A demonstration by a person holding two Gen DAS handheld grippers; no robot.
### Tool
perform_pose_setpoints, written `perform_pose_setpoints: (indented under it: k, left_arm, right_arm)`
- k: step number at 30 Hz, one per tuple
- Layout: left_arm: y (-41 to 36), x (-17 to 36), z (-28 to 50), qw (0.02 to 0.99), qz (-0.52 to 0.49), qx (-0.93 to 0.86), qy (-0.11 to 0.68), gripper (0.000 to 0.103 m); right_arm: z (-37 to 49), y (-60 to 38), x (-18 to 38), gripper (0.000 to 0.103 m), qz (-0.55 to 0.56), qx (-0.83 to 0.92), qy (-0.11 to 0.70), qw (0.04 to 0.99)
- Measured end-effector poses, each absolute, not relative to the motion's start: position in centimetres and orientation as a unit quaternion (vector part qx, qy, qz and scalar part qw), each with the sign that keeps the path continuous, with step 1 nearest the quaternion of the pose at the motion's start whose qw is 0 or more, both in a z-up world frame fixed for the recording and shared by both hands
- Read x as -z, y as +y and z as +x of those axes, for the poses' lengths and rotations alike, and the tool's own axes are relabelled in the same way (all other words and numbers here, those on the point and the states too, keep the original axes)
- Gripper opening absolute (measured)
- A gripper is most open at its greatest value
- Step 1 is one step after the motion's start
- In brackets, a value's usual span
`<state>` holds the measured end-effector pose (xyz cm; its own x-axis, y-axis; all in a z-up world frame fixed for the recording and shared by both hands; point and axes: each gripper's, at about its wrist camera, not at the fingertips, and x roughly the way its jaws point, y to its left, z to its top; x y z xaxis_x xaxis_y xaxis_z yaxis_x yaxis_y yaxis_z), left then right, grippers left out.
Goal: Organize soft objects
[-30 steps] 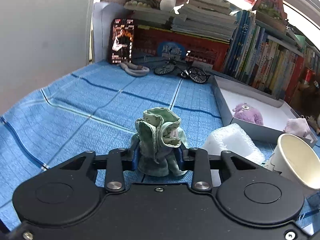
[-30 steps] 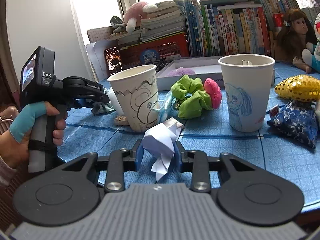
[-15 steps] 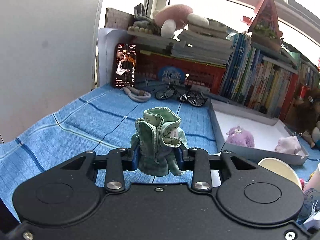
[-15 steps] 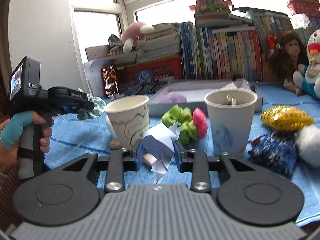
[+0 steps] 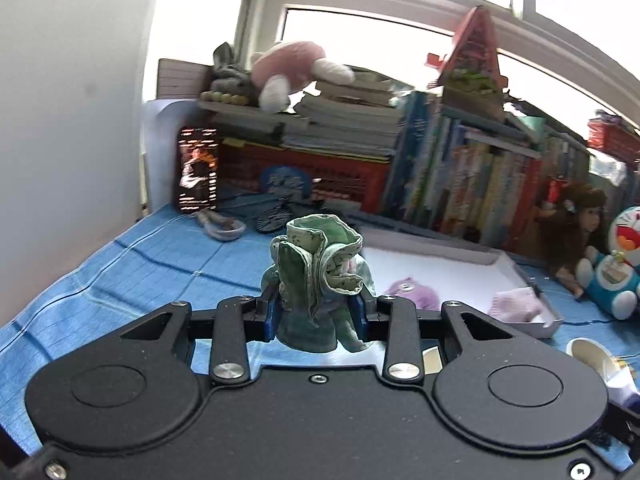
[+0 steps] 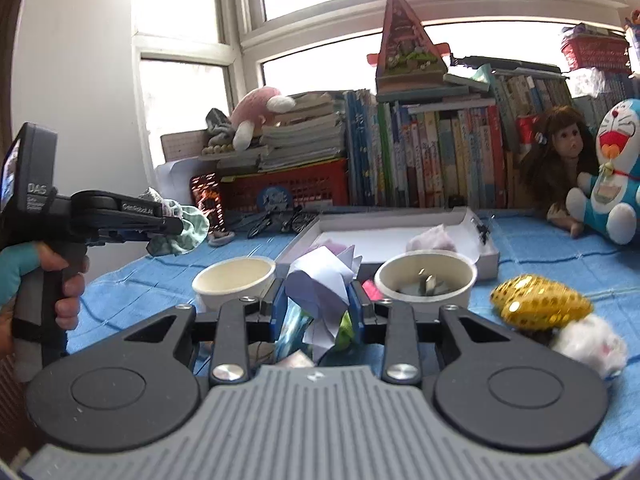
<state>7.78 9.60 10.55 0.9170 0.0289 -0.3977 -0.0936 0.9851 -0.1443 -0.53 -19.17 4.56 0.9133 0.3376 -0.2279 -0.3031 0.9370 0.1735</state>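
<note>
Gripping a green scrunchie (image 5: pixel 320 276), the left gripper (image 5: pixel 316 314) has its pads pressed into the ruffled, pale-printed fabric, which stands bunched up above them, clear of the blue tabletop (image 5: pixel 140 272). The right gripper (image 6: pixel 318 308) is clenched on a crumpled white paper (image 6: pixel 320 284), its folds sticking up and a strip hanging below the pads. Just beyond the right gripper stand two paper cups: an empty one (image 6: pixel 234 276) to the left and one (image 6: pixel 428 276) to the right with something small inside. A gold sequined pouch (image 6: pixel 540 302) lies right of them, touching a white fluffy thing (image 6: pixel 588 340). Farther ahead of both grippers sits a white tray (image 5: pixel 440 268) with two purple plush pieces (image 5: pixel 412 292) in it. Books (image 6: pixel 432 152) line the back.
</note>
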Motion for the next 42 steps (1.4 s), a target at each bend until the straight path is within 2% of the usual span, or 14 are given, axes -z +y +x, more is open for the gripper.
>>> perform_pose_setpoints:
  k: [11,22,34,42]
  left_arm:
    - [5.2,-13.8,10.7,0.968,-0.062,0.064,0.233,0.033]
    - [0.3,-16.0,18.1,0.936,-0.049,0.143,0.319,0.033]
    - [-5.6,-11.2,27.2,0.893,-0.016,0.150,0.424,0.033]
    - [-6.3,-8.0,31.0,0.874,0.002,0.143,0.464,0.033]
  right_arm:
    - [3.4,-21.5,-9.6,0.038,0.053,-0.141,0.114,0.982]
    - [11.5,-25.7,-13.1,0.038,0.032,-0.129,0.179,0.975]
    - [21.2,-28.3,-9.6,0.038,0.040,-0.084,0.302,0.949]
    - [25.1,-28.7,-6.7,0.038,0.067,-0.096,0.343,0.932]
